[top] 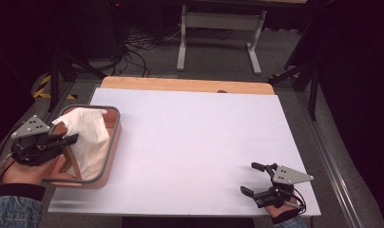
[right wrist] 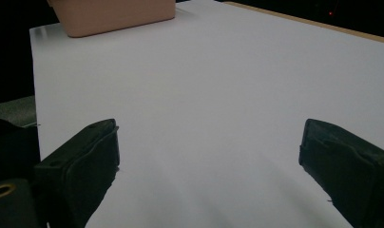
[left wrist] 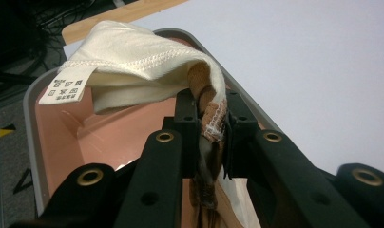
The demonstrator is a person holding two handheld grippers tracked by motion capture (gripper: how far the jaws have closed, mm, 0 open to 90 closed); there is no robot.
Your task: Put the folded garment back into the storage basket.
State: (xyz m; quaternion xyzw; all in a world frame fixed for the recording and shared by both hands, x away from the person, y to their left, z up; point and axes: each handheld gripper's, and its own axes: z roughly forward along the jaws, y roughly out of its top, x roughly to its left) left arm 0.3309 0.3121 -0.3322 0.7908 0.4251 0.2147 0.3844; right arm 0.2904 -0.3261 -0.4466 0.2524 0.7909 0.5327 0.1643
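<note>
A pink basket with a grey rim stands at the table's left edge. A cream cloth bag with brown straps lies draped in and over it. My left gripper reaches over the basket's near-left side and is shut on the bag's brown strap, with cream cloth bunched over the jaws. A white label hangs from the cloth's hem. My right gripper rests near the table's front right edge, open, with only bare white table between its jaws. The basket's pink wall stands far off in the right gripper view.
The white table has a wooden strip along its far edge. Beyond it on the floor stand a white table frame, cables and tripod legs. The surroundings are dark.
</note>
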